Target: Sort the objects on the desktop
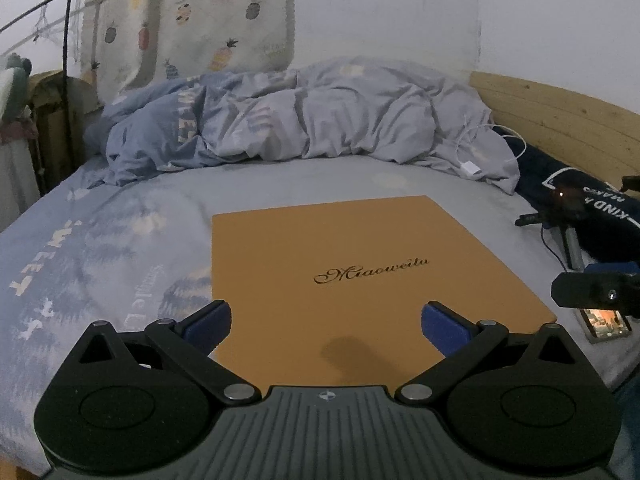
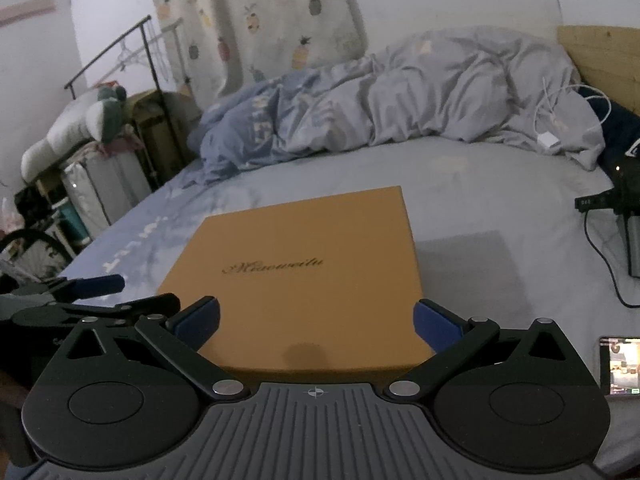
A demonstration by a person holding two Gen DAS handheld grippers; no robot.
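A flat orange box with dark script lettering lies on the bed, and nothing lies on its lid. It also shows in the right wrist view. My left gripper is open and empty, hovering over the box's near edge. My right gripper is open and empty, over the same near edge. The right gripper's tip shows at the far right of the left wrist view. The left gripper's blue finger shows at the left of the right wrist view.
A crumpled blue-grey duvet lies at the back of the bed. A lit phone lies right of the box. A dark device with cable and a white charger sit far right. A wooden headboard bounds the right side.
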